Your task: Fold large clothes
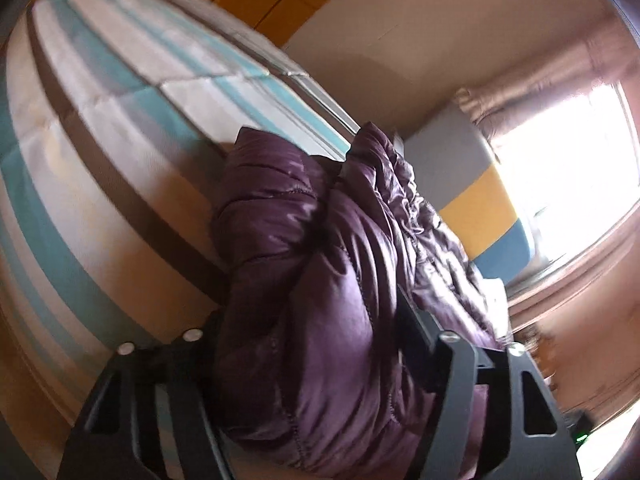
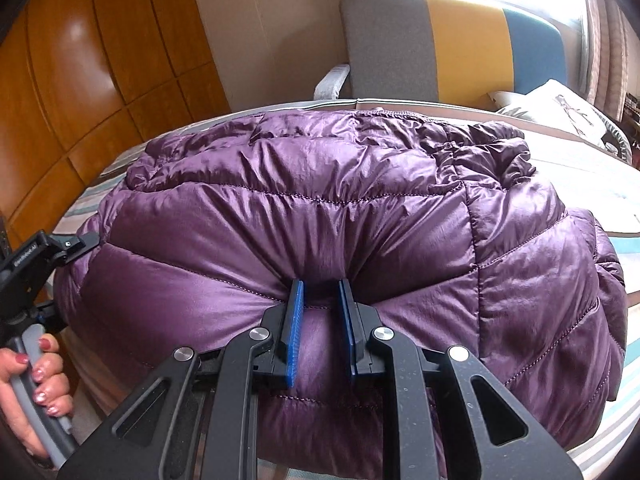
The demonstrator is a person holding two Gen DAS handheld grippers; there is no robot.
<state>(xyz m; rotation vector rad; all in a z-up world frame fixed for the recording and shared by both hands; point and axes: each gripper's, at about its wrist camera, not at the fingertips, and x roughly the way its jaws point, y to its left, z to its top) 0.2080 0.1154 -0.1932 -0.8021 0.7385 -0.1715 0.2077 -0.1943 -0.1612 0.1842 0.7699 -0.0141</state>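
A shiny purple quilted jacket (image 2: 320, 184) lies bunched on the striped bed cover (image 2: 600, 184). My right gripper (image 2: 320, 292) is shut on a fold at the jacket's near edge. Its blue pads (image 2: 295, 320) pinch the fabric, and creases fan out from the grip. In the left wrist view the jacket (image 1: 280, 208) bulges up between the two black fingers of my left gripper (image 1: 312, 308) and fills the gap. One finger is mostly hidden behind the padding. In the right wrist view the left gripper (image 2: 76, 244) sits at the jacket's left edge, held by a hand (image 2: 36, 380).
The bed cover (image 1: 100, 120) has teal, grey and brown stripes. A wooden wardrobe (image 2: 80, 80) stands to the left. At the far end are a grey, yellow and blue headboard (image 2: 460, 40), a pillow (image 2: 560, 112) and a bright curtained window (image 1: 560, 152).
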